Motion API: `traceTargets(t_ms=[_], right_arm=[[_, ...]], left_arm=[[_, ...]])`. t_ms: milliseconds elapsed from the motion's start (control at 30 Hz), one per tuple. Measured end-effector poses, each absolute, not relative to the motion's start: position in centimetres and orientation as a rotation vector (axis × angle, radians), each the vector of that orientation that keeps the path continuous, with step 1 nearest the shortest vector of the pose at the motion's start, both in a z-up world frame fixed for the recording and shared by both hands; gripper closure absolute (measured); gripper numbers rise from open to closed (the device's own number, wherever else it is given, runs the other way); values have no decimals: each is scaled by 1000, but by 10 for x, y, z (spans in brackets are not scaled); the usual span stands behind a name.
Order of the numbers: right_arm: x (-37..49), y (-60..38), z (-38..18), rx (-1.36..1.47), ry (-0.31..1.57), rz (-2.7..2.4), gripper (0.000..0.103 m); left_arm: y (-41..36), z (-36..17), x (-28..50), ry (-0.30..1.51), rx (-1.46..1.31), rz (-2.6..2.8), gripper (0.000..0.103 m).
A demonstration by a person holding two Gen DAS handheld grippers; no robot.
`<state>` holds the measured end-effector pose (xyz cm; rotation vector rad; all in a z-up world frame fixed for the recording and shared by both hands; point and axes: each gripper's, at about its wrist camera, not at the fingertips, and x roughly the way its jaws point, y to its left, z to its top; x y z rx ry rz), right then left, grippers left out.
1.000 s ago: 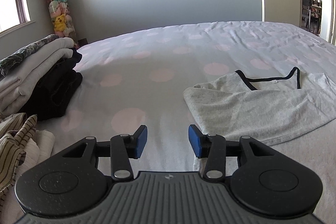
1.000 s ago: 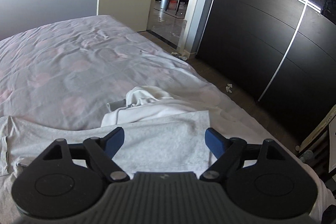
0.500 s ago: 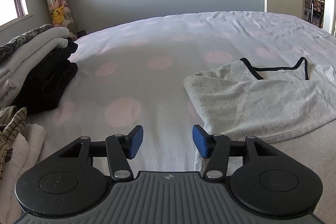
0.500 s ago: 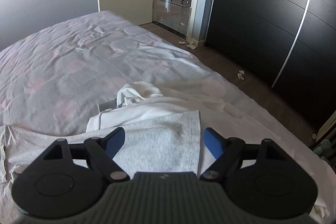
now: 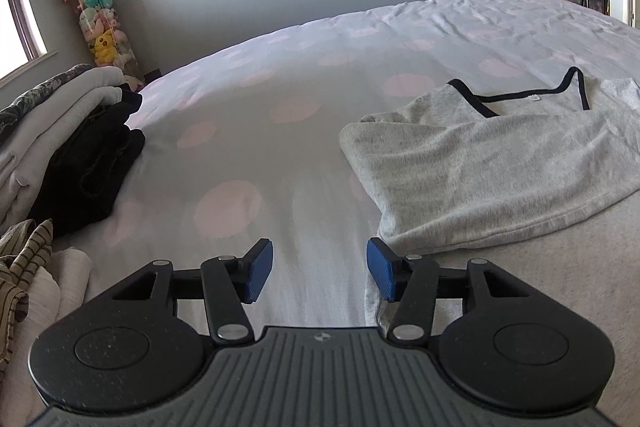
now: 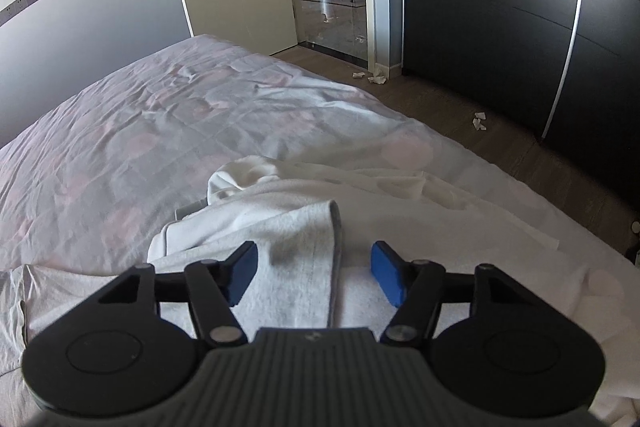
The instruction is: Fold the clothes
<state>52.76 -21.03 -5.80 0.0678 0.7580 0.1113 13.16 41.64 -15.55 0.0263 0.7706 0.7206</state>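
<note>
A grey top with black neck trim (image 5: 492, 163) lies partly folded on the bed, right of centre in the left wrist view. My left gripper (image 5: 320, 275) is open and empty, low over the sheet just left of the top's near corner. In the right wrist view the grey top's other end (image 6: 304, 247) lies between the open fingers of my right gripper (image 6: 316, 277), which holds nothing. A crumpled white garment (image 6: 320, 183) lies just beyond it.
A stack of folded clothes (image 5: 60, 135) sits at the bed's left, with striped cloth (image 5: 24, 259) in front. The bed's right edge (image 6: 500, 179) drops to a wood floor with paper scraps (image 6: 478, 121). A dark wardrobe (image 6: 520, 27) stands beyond.
Both grippers have dropped lower and closer to the bed. The right gripper has swung right and forward over the grey top's end. Both stay open.
</note>
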Motion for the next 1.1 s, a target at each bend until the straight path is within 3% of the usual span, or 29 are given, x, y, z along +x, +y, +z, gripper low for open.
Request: traceTargets(t_ms=[67, 133, 233, 467, 833, 1100], right_arm=[[528, -207, -60, 53, 746, 112, 52], [527, -202, -56, 42, 732, 118, 83], [524, -192, -40, -9, 701, 125, 99], [518, -143, 34, -58, 597, 198, 99], [477, 14, 154, -173, 507, 389, 99], [404, 137, 194, -257, 523, 610, 99]], left_arm=[[416, -156, 132, 776, 31, 720, 42], [417, -155, 131, 773, 25, 722, 42], [421, -151, 128, 755, 0, 721, 42], [424, -137, 118, 699, -24, 706, 42], [439, -118, 97, 648, -122, 654, 42], [457, -107, 81, 611, -269, 629, 42]])
